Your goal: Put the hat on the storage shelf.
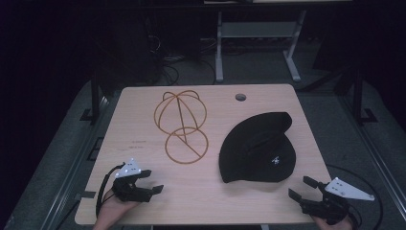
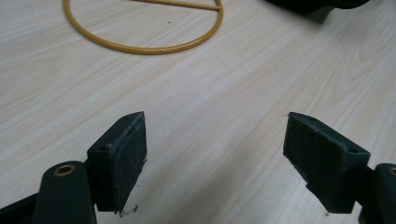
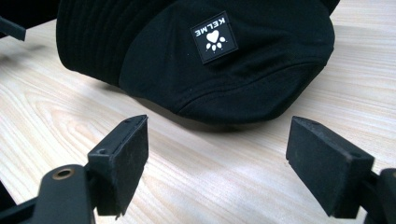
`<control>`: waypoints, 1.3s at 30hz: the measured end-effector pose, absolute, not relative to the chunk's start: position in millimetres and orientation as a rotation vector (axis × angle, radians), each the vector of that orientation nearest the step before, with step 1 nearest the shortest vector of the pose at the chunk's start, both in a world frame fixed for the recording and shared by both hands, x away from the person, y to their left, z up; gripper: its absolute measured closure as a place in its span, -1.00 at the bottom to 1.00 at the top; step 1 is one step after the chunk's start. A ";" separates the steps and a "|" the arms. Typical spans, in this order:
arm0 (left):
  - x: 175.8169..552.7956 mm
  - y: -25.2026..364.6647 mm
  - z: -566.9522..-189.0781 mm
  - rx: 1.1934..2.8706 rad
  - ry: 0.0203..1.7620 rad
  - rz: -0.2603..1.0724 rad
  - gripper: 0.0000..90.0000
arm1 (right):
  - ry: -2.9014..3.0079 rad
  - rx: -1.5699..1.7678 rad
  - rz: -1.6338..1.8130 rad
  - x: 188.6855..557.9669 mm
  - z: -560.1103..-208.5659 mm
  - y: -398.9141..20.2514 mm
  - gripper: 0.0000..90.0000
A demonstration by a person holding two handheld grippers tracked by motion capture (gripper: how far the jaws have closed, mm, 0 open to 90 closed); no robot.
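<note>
A black cap [image 1: 258, 148] lies on the right half of the wooden table [image 1: 143, 143], with a small white logo patch [image 3: 215, 37] facing me. Left of it stands a gold wire hat stand [image 1: 181, 125], its round base ring [image 2: 140, 44] flat on the wood. My left gripper [image 1: 149, 181] rests at the near left edge, open, nothing between its pads [image 2: 126, 158]. My right gripper [image 1: 301, 188] sits at the near right corner, open and empty, its jaws pointing at the cap's near edge [image 3: 233, 112] a short way off.
A round cable hole [image 1: 240, 97] is cut in the table's far side. Beyond the table stand a grey desk frame [image 1: 253, 43] and loose cables on a dark floor. Bare wood lies between the two grippers along the near edge.
</note>
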State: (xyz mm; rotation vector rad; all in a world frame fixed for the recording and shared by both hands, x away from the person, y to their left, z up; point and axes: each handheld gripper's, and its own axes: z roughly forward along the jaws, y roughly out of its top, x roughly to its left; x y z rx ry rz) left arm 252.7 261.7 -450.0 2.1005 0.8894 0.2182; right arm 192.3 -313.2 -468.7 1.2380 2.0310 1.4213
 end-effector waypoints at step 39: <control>252.1 206.4 -428.4 2.145 0.682 0.166 -0.52 | 2.010 1.231 1.443 184.4 -466.3 -316.3 -0.55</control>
